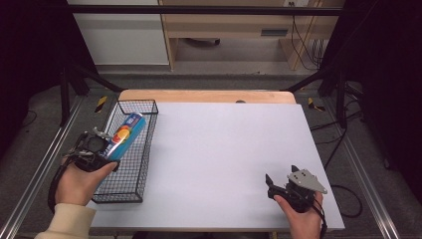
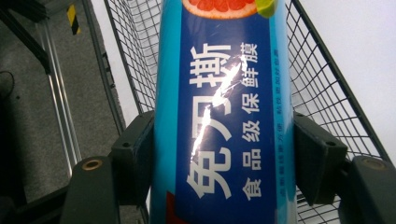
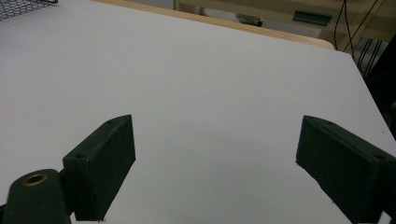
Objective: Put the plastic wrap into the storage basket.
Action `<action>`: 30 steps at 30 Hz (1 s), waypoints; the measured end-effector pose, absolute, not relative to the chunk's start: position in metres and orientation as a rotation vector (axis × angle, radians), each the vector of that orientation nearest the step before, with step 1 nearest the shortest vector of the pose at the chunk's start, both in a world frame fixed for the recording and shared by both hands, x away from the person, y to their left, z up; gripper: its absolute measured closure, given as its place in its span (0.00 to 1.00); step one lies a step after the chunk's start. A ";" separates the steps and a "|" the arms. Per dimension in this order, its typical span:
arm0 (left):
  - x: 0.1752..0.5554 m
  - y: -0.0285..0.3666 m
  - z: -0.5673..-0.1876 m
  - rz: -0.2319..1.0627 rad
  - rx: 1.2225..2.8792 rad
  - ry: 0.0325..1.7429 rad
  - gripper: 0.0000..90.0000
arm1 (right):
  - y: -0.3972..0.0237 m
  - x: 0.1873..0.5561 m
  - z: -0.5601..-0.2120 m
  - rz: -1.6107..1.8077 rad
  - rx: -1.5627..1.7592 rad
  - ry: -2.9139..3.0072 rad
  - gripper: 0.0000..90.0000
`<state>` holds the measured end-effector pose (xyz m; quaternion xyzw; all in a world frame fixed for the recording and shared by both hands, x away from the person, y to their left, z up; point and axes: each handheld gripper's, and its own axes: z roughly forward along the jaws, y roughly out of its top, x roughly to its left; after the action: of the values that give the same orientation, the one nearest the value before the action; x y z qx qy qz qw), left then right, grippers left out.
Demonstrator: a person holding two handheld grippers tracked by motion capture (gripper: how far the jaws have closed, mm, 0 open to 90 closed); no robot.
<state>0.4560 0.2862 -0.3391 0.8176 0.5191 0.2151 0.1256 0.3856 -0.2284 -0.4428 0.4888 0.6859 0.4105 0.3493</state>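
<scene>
Fig.: my left tongs (image 1: 107, 144) clamp the blue roll (image 1: 125, 135) over the wire basket (image 1: 130, 191) (not yet lowered in); right tongs (image 1: 281, 180) gape, idle on tabletop (image 1: 219, 149).

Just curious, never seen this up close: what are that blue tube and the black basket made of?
The blue tube looks like cardboard or plastic in a glossy printed wrap; a bright glare streak crosses its label. The black basket seems to be thin metal wire, dark-coated, with an open see-through grid.
</scene>
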 end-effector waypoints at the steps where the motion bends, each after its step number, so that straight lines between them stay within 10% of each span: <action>1: 0.457 0.283 -0.339 0.625 2.392 1.516 0.36 | -0.228 0.385 -0.443 1.064 1.268 1.778 0.13; 30: 0.491 0.263 -0.356 0.577 2.520 1.692 0.36 | -0.229 0.385 -0.442 1.086 1.260 1.789 0.13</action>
<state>0.4912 0.2627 -0.3556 0.8155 0.5473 0.1866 0.0259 0.3849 -0.2286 -0.4416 0.4848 0.6880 0.4177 0.3423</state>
